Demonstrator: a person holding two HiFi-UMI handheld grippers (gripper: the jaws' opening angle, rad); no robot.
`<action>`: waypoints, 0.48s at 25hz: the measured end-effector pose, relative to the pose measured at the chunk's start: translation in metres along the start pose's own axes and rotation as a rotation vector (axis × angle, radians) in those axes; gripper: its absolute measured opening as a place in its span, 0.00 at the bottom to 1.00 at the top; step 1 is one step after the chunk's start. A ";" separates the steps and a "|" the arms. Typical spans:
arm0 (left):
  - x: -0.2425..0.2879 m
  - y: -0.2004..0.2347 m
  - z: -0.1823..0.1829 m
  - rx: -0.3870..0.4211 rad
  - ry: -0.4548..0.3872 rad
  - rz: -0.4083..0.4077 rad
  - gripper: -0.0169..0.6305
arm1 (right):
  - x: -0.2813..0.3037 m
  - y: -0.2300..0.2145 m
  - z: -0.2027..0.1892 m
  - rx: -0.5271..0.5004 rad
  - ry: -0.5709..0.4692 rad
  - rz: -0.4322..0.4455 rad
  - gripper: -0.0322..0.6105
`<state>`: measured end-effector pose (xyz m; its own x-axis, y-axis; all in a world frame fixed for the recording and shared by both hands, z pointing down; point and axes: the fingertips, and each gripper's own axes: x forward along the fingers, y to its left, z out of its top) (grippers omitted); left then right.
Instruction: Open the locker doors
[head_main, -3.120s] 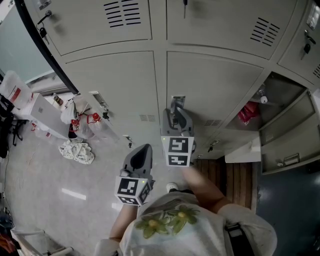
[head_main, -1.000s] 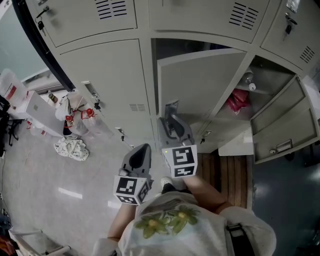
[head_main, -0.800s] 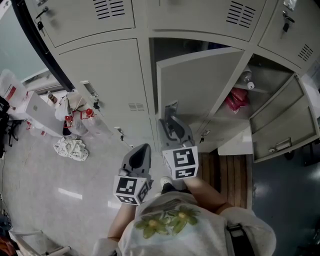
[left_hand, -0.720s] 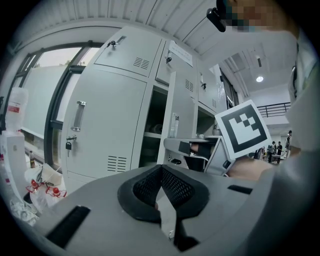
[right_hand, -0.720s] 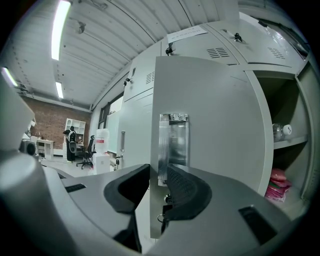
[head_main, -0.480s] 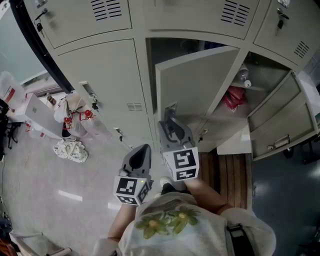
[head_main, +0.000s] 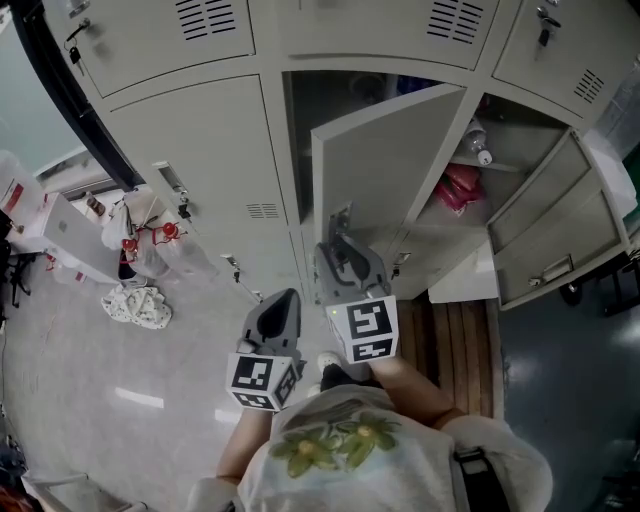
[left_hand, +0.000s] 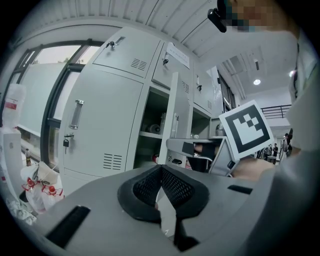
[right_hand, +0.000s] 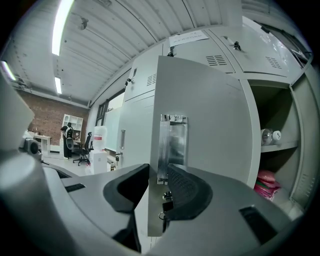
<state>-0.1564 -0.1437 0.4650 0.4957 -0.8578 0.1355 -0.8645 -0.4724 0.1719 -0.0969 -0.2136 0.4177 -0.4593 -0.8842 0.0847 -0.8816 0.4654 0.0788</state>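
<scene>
The middle grey locker door (head_main: 385, 150) stands swung out from its frame, showing the dark inside (head_main: 340, 95). My right gripper (head_main: 341, 232) reaches level to the door's free edge. In the right gripper view its jaws straddle that edge (right_hand: 156, 200) just below the metal handle plate (right_hand: 172, 145), and the right gripper (right_hand: 157, 172) is shut on the door. My left gripper (head_main: 283, 300) hangs lower left, away from the lockers. In the left gripper view its pads meet with nothing between them, so the left gripper (left_hand: 161, 172) is shut.
The locker door on the left (head_main: 190, 150) is closed, with its handle (head_main: 170, 180) and key. To the right, an open locker holds a pink bag (head_main: 455, 190) and bottles (head_main: 478, 145), its door (head_main: 545, 240) swung wide. Bags (head_main: 140, 235) lie on the floor at left.
The middle door, closed three seconds ago, has swung out, and a little further over the last second. My right gripper has come back with its edge. The left gripper has stayed put.
</scene>
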 end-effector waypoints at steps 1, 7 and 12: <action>0.000 -0.001 0.001 0.002 -0.005 -0.003 0.07 | -0.001 0.000 0.000 -0.001 0.001 -0.002 0.26; -0.004 -0.007 0.001 -0.004 -0.011 -0.023 0.07 | -0.009 -0.002 -0.003 -0.006 0.008 -0.019 0.26; -0.010 -0.013 -0.001 0.000 -0.010 -0.045 0.07 | -0.017 -0.001 -0.001 -0.001 0.015 -0.030 0.26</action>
<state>-0.1502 -0.1282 0.4627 0.5337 -0.8374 0.1183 -0.8410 -0.5109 0.1781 -0.0880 -0.1989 0.4174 -0.4307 -0.8973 0.0970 -0.8949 0.4385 0.0830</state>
